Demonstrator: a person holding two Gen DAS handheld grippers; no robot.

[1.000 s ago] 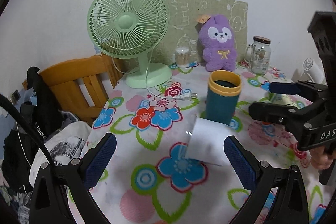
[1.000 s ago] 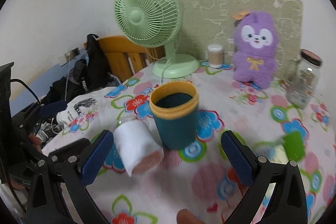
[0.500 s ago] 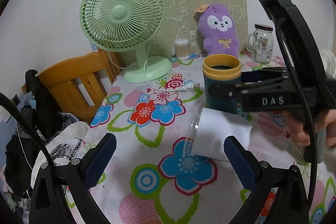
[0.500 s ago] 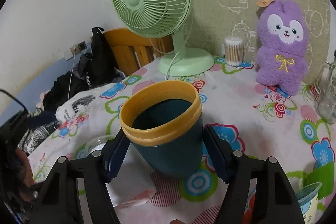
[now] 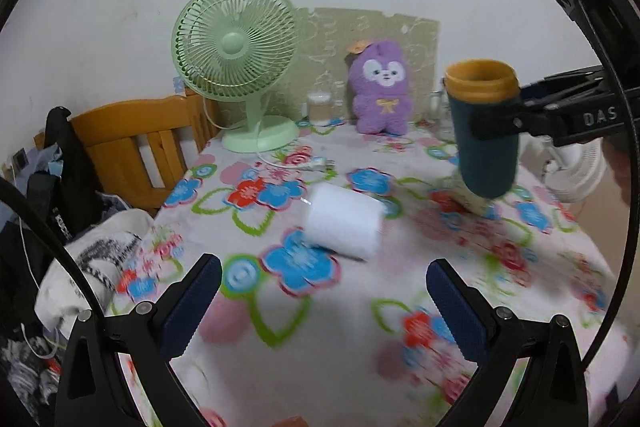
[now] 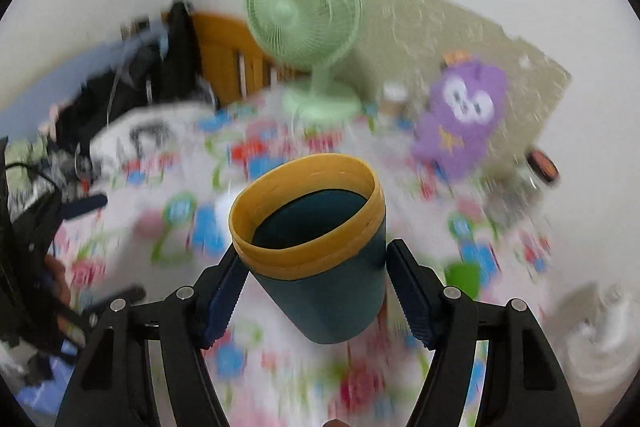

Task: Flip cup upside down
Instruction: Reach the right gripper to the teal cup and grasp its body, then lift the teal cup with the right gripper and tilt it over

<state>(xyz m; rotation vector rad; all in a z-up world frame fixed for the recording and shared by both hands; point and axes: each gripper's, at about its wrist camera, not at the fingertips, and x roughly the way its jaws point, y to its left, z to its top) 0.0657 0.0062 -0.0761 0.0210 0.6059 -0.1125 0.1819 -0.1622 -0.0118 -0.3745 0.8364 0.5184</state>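
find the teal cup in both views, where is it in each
Left wrist: teal cup upper right, held off the table by the right tool.
Right wrist: centre, low, between that tool's fingers.
Shared landmark: green fan, behind the cup.

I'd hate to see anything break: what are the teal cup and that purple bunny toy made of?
The teal cup looks like matte plastic: opaque walls, a thick yellow rim band, no glassy reflections. The purple bunny toy looks like plush fabric, with a fuzzy pile and soft outline. Neither seems fragile, though looks can't confirm it.
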